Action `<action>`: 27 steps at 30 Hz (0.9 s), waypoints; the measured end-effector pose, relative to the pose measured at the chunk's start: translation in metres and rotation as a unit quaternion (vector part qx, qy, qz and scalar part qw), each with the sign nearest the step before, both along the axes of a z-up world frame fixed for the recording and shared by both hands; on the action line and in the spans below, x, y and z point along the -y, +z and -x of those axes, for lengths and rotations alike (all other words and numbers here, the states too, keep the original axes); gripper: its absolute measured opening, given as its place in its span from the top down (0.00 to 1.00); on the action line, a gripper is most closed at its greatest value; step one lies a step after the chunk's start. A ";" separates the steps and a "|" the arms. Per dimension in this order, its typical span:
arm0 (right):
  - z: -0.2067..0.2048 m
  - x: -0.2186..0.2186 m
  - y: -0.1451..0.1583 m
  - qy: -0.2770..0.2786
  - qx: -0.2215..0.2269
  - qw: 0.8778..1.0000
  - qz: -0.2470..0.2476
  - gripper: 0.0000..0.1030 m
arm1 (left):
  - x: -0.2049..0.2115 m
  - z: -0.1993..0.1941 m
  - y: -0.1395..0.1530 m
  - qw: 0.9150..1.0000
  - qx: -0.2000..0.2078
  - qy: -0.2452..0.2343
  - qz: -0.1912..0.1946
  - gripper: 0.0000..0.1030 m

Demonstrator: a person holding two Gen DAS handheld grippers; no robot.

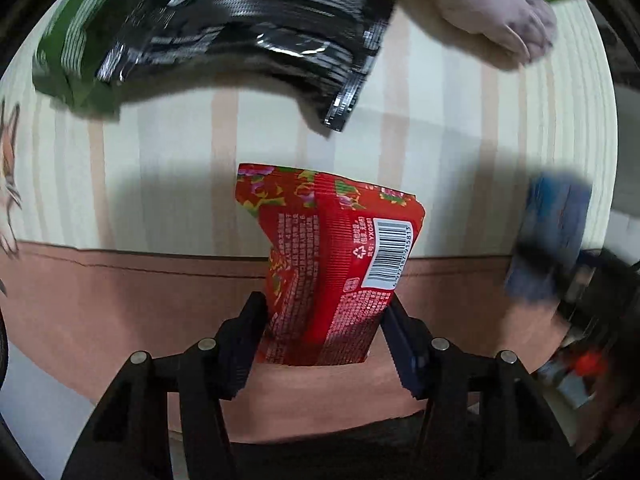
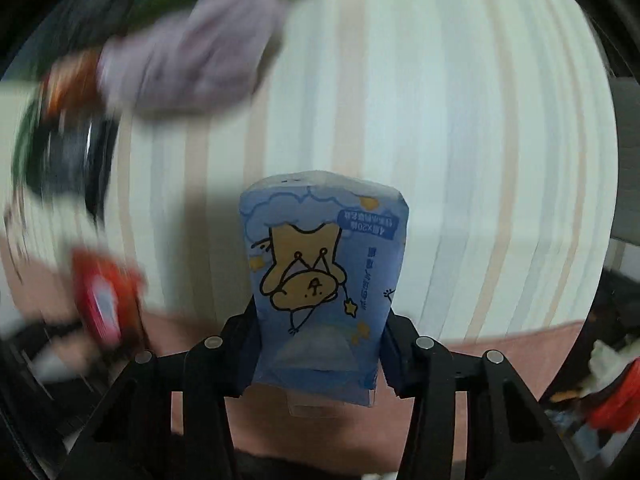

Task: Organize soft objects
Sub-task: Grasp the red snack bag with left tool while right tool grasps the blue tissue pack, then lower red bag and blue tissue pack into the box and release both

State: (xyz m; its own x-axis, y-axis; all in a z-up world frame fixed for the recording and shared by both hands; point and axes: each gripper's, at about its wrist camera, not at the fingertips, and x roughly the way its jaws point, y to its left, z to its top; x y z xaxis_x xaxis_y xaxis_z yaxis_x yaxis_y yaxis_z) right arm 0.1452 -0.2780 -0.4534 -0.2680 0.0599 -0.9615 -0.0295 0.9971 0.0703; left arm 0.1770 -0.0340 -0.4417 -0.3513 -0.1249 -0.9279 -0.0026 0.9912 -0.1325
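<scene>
On the far left of the striped cloth [image 1: 160, 184], a green bag [image 1: 68, 48] lies partly under a black pouch [image 1: 256, 36]; a mauve plush [image 1: 492, 12] sits far right of them. The left tongs [image 1: 324, 320] are clamped on a red pack [image 1: 328, 264], held above the cloth with its long axis running straight away from the tongs, barcode face up. To its right, the right tongs [image 2: 320, 344] are clamped on a blue tissue pack [image 2: 324, 280], likewise pointing forward, its print upside down. Both packs are already in hand; the far pile lies ahead of the left tongs, which look nearer to it.
</scene>
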 end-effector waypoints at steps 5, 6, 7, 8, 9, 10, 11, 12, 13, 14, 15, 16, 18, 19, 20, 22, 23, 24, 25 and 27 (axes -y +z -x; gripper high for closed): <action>0.022 -0.001 -0.004 -0.019 0.006 1.000 -0.019 0.35 | 0.000 0.001 -0.007 1.000 -0.004 -0.007 -0.010 0.45; 0.023 0.000 -0.003 -0.026 0.014 0.999 -0.016 0.35 | 0.006 0.003 -0.009 1.000 -0.003 -0.012 -0.014 0.45; 0.023 0.000 -0.003 -0.030 0.019 0.999 -0.013 0.34 | 0.010 0.004 -0.010 1.000 -0.001 -0.020 -0.019 0.45; 0.020 0.004 -0.002 -0.034 0.021 0.999 -0.011 0.34 | 0.012 0.006 -0.011 0.999 0.001 -0.024 -0.023 0.45; 0.021 0.007 -0.002 -0.038 0.023 0.999 -0.010 0.32 | 0.016 0.008 -0.011 0.999 0.004 -0.029 -0.028 0.45; 0.021 0.008 -0.002 -0.043 0.025 0.999 -0.007 0.32 | 0.018 0.010 -0.011 0.999 0.006 -0.032 -0.032 0.45; 0.024 0.006 -0.002 -0.046 0.026 0.999 -0.004 0.32 | 0.021 0.011 -0.011 0.999 0.009 -0.037 -0.036 0.45; 0.020 0.005 -0.001 -0.046 0.026 0.999 -0.001 0.32 | 0.024 0.012 -0.010 0.998 0.010 -0.040 -0.039 0.45; 0.021 0.003 -0.001 -0.043 0.025 0.999 0.002 0.32 | 0.026 0.014 -0.010 0.998 0.012 -0.043 -0.042 0.45; 0.009 0.006 0.002 -0.039 0.023 0.999 0.005 0.32 | 0.028 0.015 -0.010 0.998 0.014 -0.044 -0.044 0.45; 0.006 0.001 0.003 -0.034 0.023 0.999 0.009 0.32 | 0.036 0.019 -0.012 0.998 0.015 -0.044 -0.046 0.45; 0.005 -0.003 0.003 -0.030 0.023 0.999 0.013 0.32 | 0.037 0.020 -0.012 0.998 0.017 -0.045 -0.048 0.47; 0.003 -0.021 -0.001 -0.015 0.024 0.999 0.029 0.36 | 0.040 0.025 -0.011 0.997 0.022 -0.045 -0.051 0.52; 0.006 -0.028 0.000 -0.004 0.027 0.999 0.037 0.40 | 0.041 0.028 -0.009 0.997 0.026 -0.045 -0.050 0.53; 0.008 -0.036 0.002 0.004 0.032 0.999 0.036 0.51 | 0.036 0.027 -0.004 0.997 0.030 -0.044 -0.048 0.55; 0.011 -0.047 0.010 0.015 0.026 0.999 0.021 0.60 | 0.047 0.032 0.012 0.998 0.033 -0.041 -0.037 0.56; 0.012 -0.049 0.013 0.013 0.020 1.000 0.009 0.62 | 0.048 0.034 0.024 0.998 0.039 -0.040 -0.024 0.56; 0.013 -0.052 0.018 0.012 0.018 1.000 -0.003 0.62 | 0.050 0.034 0.034 0.998 0.045 -0.041 -0.019 0.56; 0.014 -0.056 0.027 0.014 0.024 1.000 -0.011 0.62 | 0.053 0.035 0.049 0.997 0.056 -0.042 -0.012 0.56; 0.011 -0.064 0.057 0.017 0.049 0.998 -0.031 0.62 | 0.054 0.033 0.077 0.996 0.080 -0.040 0.006 0.56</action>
State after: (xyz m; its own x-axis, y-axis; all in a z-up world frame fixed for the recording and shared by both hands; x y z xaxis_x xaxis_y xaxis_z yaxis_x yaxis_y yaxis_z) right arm 0.1345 -0.2140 -0.3968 -0.1750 0.1132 -0.9780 -0.0727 0.9892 0.1275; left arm 0.1443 -0.0885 -0.3647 -0.2091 -0.1132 -0.9713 0.0977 0.9859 -0.1359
